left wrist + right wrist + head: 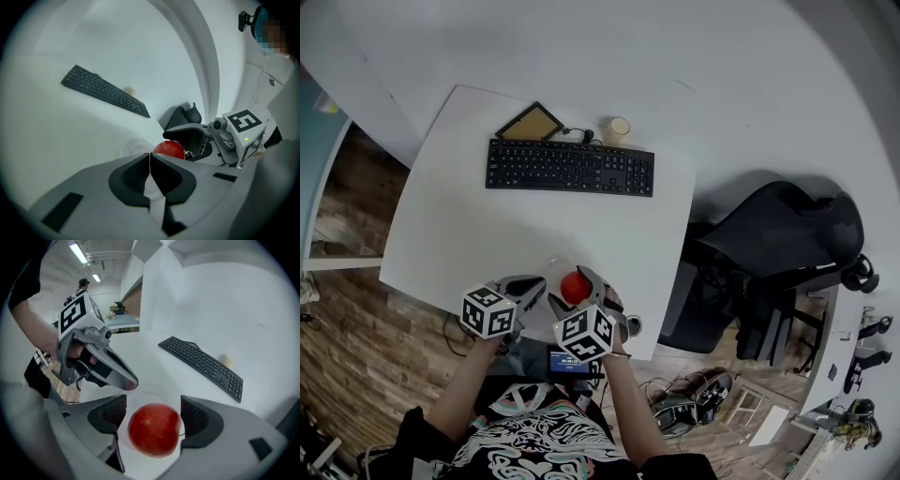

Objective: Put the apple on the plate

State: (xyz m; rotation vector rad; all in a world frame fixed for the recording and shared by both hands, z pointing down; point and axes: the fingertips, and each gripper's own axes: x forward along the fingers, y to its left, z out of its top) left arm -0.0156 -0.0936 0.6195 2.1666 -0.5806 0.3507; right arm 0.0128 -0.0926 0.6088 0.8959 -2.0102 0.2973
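Observation:
A red apple point(574, 287) point(154, 431) sits between the two pads of my right gripper point(577, 281) point(153, 411), which is shut on it, both pads against its sides. It hangs just over a small white plate point(149, 393) point(132, 148) near the front edge of the white table point(469, 234). My left gripper point(531, 290) point(150, 158) is shut and empty, its tips close to the left of the apple point(169, 149) and beside the plate. In the left gripper view the right gripper's dark fingers point(190, 138) wrap the apple.
A black keyboard point(570, 167) lies across the back of the table, with a brown framed board point(530, 122) and a small pale cup point(617, 130) behind it. A black office chair point(778, 244) stands to the right. Wooden floor lies to the left.

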